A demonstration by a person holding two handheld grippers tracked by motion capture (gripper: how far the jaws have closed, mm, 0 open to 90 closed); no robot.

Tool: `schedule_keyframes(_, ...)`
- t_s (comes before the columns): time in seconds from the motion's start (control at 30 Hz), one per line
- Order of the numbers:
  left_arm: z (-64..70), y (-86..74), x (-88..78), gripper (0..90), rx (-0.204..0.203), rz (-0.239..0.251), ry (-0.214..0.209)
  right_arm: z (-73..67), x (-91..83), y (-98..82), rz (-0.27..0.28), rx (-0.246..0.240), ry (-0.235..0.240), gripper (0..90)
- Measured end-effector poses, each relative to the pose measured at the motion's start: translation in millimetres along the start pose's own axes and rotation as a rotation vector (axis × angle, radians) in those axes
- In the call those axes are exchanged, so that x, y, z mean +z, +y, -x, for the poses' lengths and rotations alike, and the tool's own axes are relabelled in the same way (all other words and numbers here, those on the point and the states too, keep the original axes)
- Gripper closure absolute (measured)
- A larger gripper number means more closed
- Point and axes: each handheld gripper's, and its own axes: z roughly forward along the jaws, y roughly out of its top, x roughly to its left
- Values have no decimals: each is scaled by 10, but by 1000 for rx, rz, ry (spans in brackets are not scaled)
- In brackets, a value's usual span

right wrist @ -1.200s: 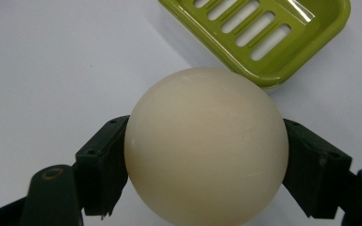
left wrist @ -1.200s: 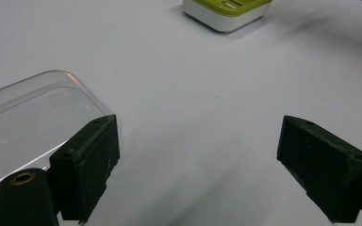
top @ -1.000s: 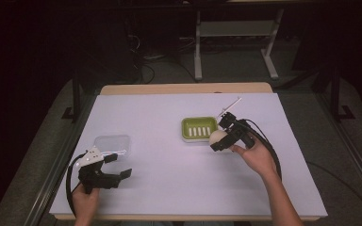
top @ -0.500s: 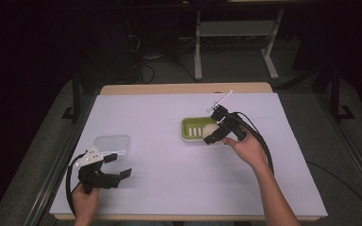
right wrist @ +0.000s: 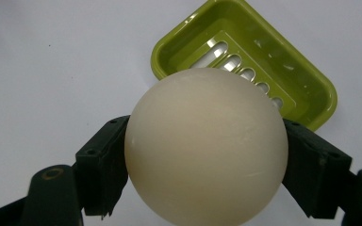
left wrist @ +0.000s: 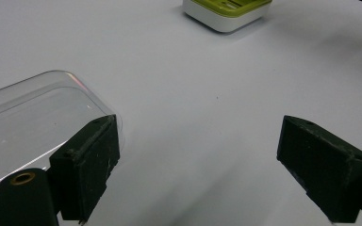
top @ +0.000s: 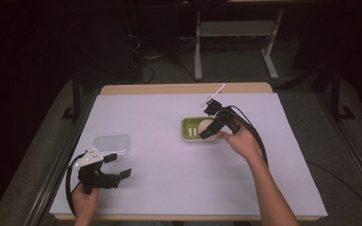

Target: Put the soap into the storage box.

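Placing step: right hand-held gripper (top: 209, 133) pinches the round cream soap (right wrist: 206, 146) just above the green soap dish (right wrist: 283, 82). Next: lower into dish, release. Left hand-held gripper (top: 118, 173) spread, idle beside the clear lid (top: 113, 143) on the surface (top: 169, 179).

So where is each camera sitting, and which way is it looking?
High view: above the person's side, looking forward and down at the table; forearms and both hands show.
Left gripper view: on the left gripper, facing along open jaws past the clear lid.
Right gripper view: on the right gripper, facing the cream ball.
All share the green soap dish.
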Motion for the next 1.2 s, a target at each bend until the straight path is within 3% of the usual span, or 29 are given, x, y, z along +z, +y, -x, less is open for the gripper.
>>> schedule_keyframes(0.47, 4, 1, -6, 129, -5, 2, -2, 45, 112, 218, -10, 1, -16, 230)
schedule_keyframes(0.9, -6, 0, -9, 128, 2, 0, -1, 146, 380, 324, -40, 45, -44, 230)
schedule_keyframes(1.2, -7, -3, 0, 129, -1, 1, -5, 208, 449, 344, -36, 76, -49, 230)
